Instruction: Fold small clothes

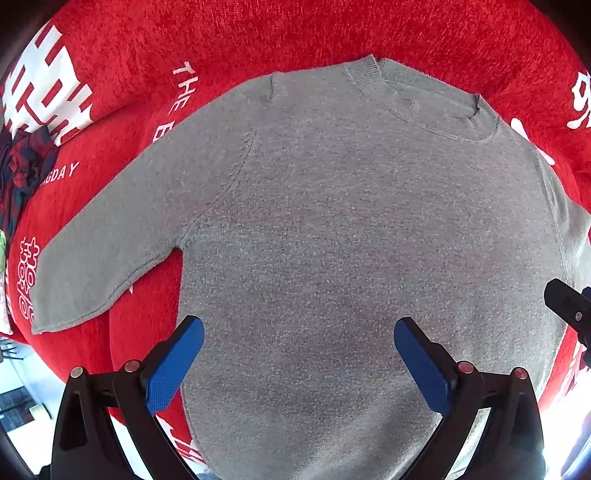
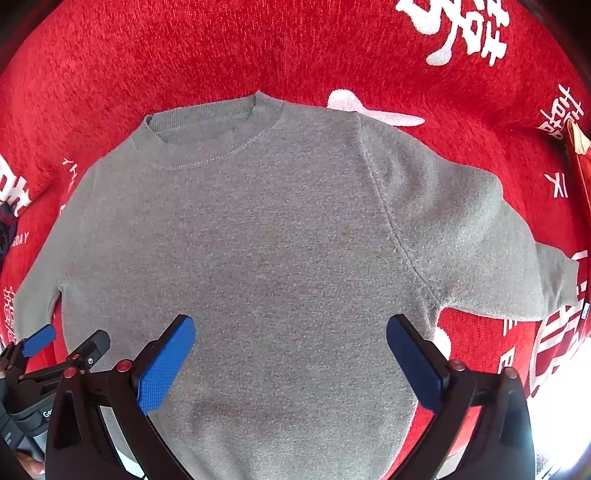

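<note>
A small grey knit sweater (image 1: 332,229) lies flat, front up, on a red cloth, collar at the far side and both sleeves spread out. It also shows in the right wrist view (image 2: 266,240). My left gripper (image 1: 299,354) is open and empty, hovering over the sweater's lower left body, near the left sleeve (image 1: 110,251). My right gripper (image 2: 291,350) is open and empty over the lower right body, near the right sleeve (image 2: 480,240). The left gripper also shows at the lower left edge of the right wrist view (image 2: 68,341).
The red fuzzy cloth (image 1: 332,33) with white lettering covers the surface all round the sweater. A dark red and blue plaid garment (image 1: 22,173) lies bunched at the far left. The cloth's near edge drops off behind the grippers.
</note>
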